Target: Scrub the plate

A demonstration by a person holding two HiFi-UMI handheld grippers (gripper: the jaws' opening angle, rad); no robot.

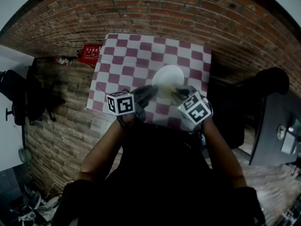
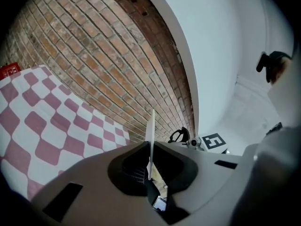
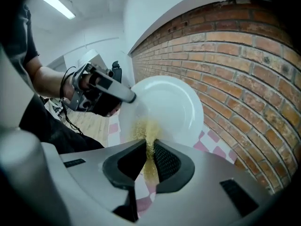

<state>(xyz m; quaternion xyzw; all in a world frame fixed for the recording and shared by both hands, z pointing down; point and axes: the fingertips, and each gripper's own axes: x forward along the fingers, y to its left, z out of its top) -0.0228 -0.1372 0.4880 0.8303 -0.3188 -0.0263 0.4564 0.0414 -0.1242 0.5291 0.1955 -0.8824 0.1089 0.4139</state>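
- My left gripper (image 1: 149, 91) is clamped on the rim of the white plate (image 1: 169, 75); in the left gripper view the plate (image 2: 151, 138) shows edge-on, a thin white line running straight up between the two pads, both pressed against it
- From the right gripper view I see that same left gripper (image 3: 123, 94) biting the plate's (image 3: 171, 105) left rim, with the hand (image 3: 70, 86) behind it
- The plate is held over the pink-and-white checked cloth (image 1: 134, 55), its hollow face turned towards my right gripper; I cannot tell whether its lower edge touches the cloth
- My right gripper (image 3: 149, 161) is pinching a yellowish scrub pad (image 3: 149, 134): the jaws stand close together with the pad squeezed between them and sticking out past the tips
- The free end of the pad lies against the lower part of the plate's face, left of its middle
- In the head view the right gripper (image 1: 178, 94) sits just below the plate, near the left one, the two marker cubes (image 1: 121, 103) side by side near the table's close edge
- A brick wall (image 3: 244, 69) stands behind the plate, and a red box (image 1: 89, 54) lies off the table's far left corner
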